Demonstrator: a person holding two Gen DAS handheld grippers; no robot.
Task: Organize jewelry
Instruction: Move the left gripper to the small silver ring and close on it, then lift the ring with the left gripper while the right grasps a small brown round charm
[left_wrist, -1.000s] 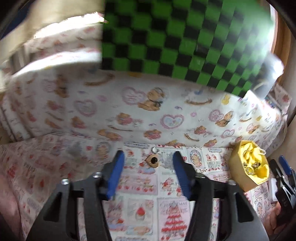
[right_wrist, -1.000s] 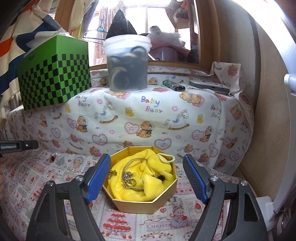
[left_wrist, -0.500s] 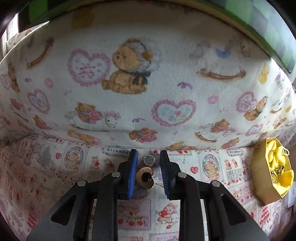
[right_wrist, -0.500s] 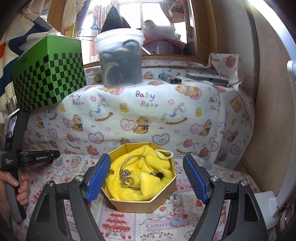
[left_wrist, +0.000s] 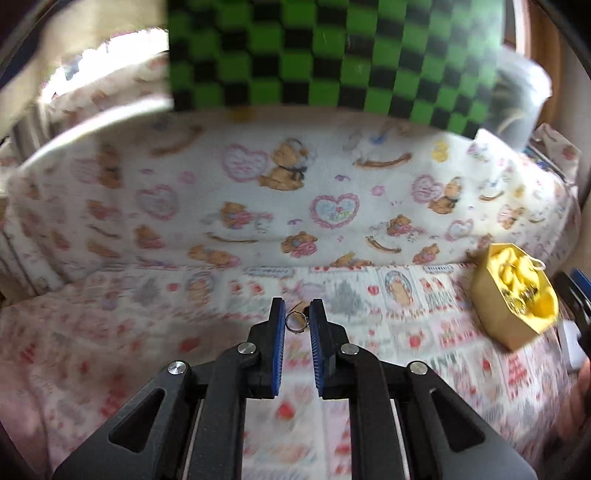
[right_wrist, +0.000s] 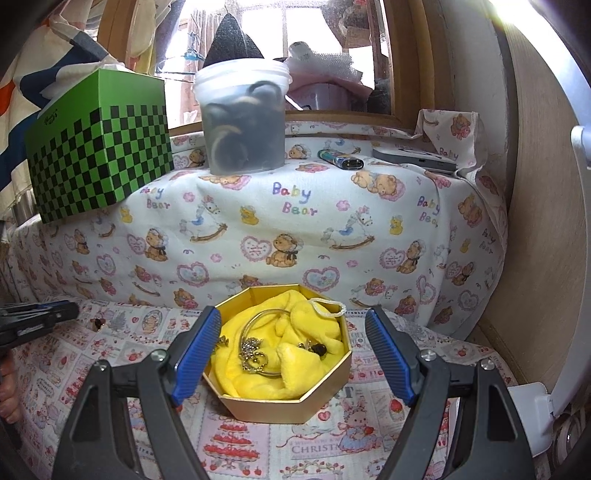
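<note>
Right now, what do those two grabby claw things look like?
The left gripper and the right gripper match. Each has two black plastic arms with cut-out holes and round silver bolts. The flat fingers wear bright blue ribbed pads. No cables or sleeves show. White lettering on the left one is too small to read.

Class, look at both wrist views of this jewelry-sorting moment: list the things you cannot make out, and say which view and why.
- Left wrist view: motion blur hides whether the left gripper truly pinches the ring or only flanks it.
- Left wrist view: the brown piece behind the ring is mostly hidden by the fingers.
- Right wrist view: the tub has cloudy walls; its dark contents are unidentifiable.
- Right wrist view: the yellow cloth in the gold box covers part of the bangle.
</note>
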